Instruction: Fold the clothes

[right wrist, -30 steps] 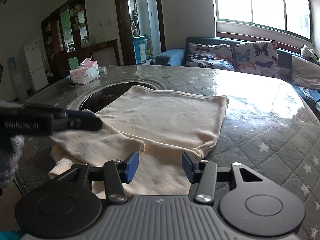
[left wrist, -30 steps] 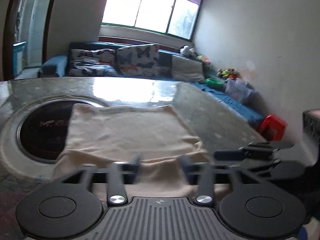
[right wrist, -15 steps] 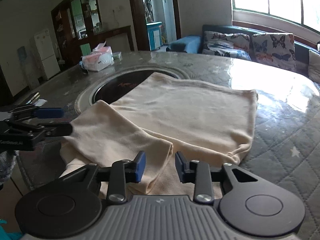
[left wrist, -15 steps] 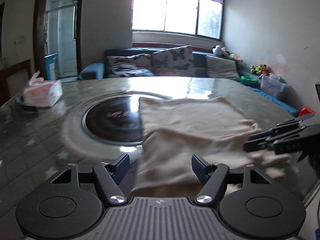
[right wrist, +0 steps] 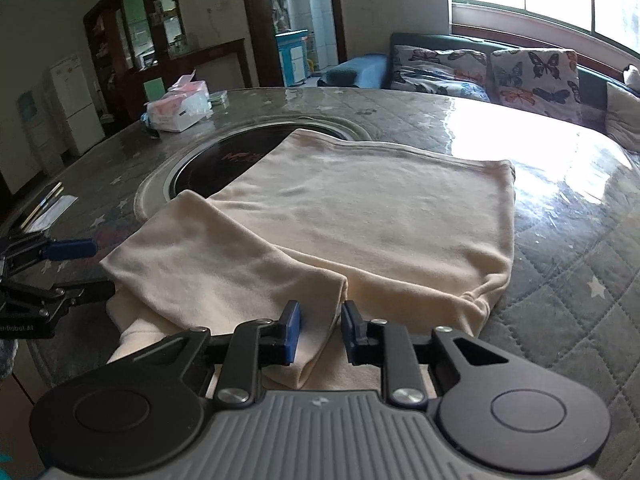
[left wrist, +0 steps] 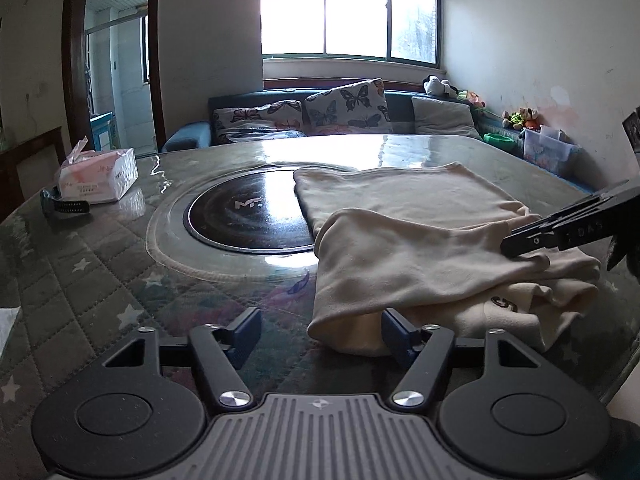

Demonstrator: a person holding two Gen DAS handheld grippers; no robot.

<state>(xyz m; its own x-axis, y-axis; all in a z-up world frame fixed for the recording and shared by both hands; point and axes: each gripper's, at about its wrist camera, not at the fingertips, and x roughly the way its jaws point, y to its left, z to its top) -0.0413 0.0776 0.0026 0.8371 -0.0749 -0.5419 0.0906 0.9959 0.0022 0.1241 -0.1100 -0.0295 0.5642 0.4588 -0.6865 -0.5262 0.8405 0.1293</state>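
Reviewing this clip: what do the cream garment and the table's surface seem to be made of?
The cream garment looks like soft, matte knit fabric, perhaps fleece: it drapes in rounded folds with a stitched hem. The table surface looks like a quilted, star-printed cloth under a clear glossy cover, glass or plastic, judging by the sharp window glare.

Your left gripper point(left wrist: 318, 334) has opened and swung left; your right gripper point(right wrist: 320, 330) narrowed over the sleeve point(right wrist: 224, 264).

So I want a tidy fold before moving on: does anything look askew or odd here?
Yes. The cream fabric garment partly covers the round black cooktop set in the table, and its near edge is bunched and rumpled rather than flat.
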